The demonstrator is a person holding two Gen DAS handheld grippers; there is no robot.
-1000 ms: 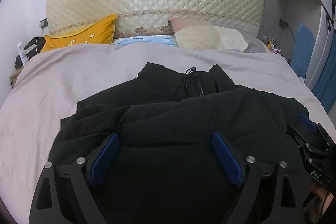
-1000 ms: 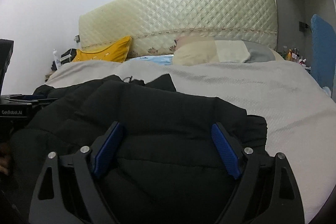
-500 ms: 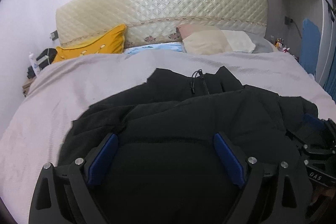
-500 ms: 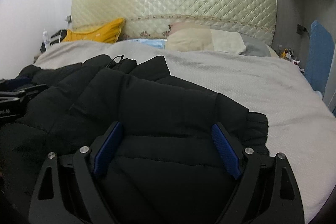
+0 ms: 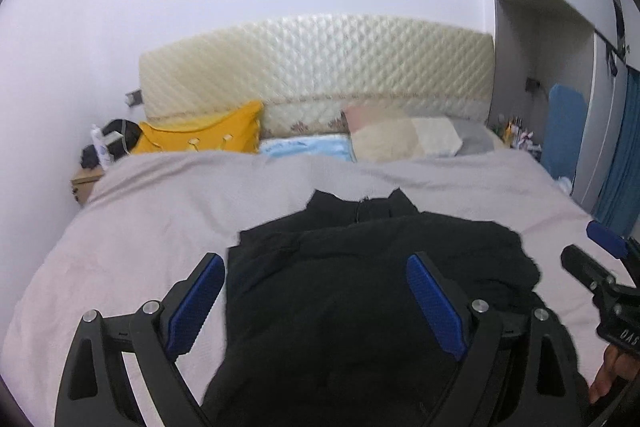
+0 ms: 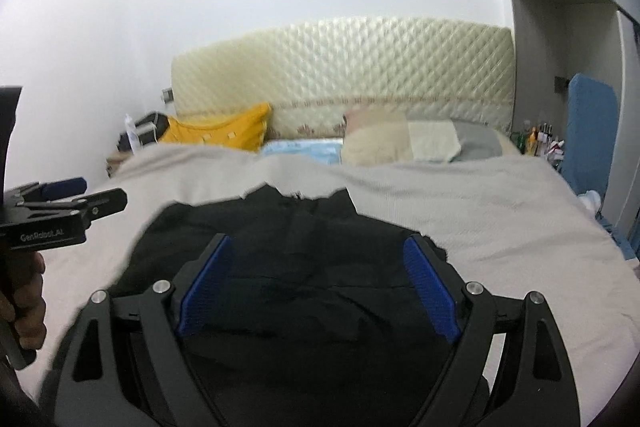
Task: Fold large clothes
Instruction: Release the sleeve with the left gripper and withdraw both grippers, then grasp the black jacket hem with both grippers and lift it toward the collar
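Both grippers, left (image 5: 316, 303) and right (image 6: 318, 285), hang spread, holding nothing, above the black jacket (image 5: 360, 287). A fold looks just laid (collar at twelve o'clock). Next, I'd regrip an edge.

One black jacket (image 5: 360, 291) lies on one bed (image 5: 140, 227). Two hand-held grippers: the left (image 5: 316, 301) and the right (image 6: 318, 285). At twelve o'clock, one quilted headboard (image 5: 320, 67); below it one yellow cushion (image 5: 200, 139), one beige pillow (image 5: 400, 139) and one light blue pillow (image 5: 308, 149).
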